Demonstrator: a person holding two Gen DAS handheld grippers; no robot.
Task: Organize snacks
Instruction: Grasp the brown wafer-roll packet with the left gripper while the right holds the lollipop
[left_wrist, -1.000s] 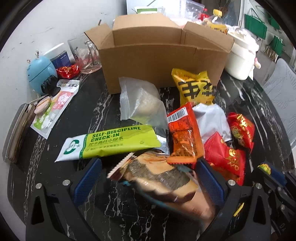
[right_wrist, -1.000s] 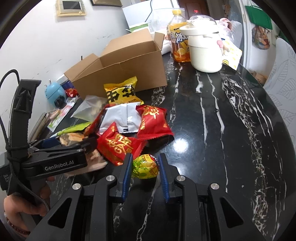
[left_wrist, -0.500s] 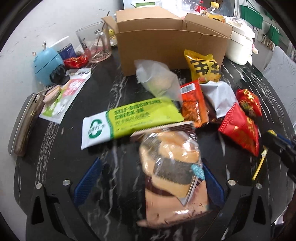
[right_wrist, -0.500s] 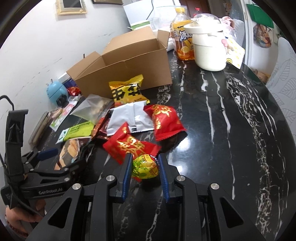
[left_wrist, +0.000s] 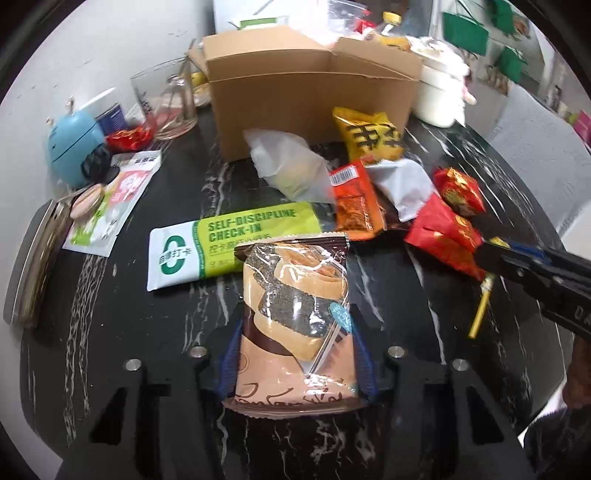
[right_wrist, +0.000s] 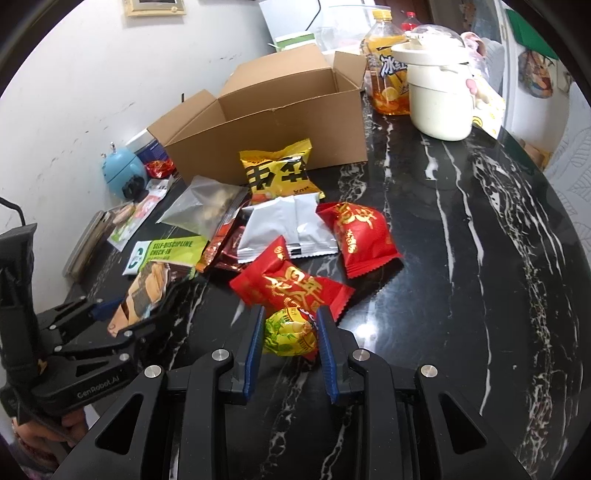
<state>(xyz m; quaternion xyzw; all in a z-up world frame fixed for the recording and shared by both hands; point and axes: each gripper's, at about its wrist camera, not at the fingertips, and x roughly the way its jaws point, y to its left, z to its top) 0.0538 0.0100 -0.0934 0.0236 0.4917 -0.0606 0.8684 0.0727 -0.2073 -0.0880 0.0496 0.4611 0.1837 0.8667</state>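
Observation:
My left gripper is shut on a brown pastry packet, held above the black marble table; it also shows in the right wrist view. My right gripper is shut on a small yellow-green wrapped snack. An open cardboard box stands at the back, also in the left wrist view. Loose snacks lie in front of it: a green bar, a clear bag, an orange packet, a yellow bag, a silver pouch and two red packets.
A glass mug, a blue round gadget, a pink-green sachet and a flat case lie at the left. A white pot and a drink bottle stand right of the box. The table edge curves on the right.
My left gripper has closed on the pastry packet and lifted it upright, pulling back from the pile. My right gripper keeps its hold on the yellow-green snack and has risen slightly.

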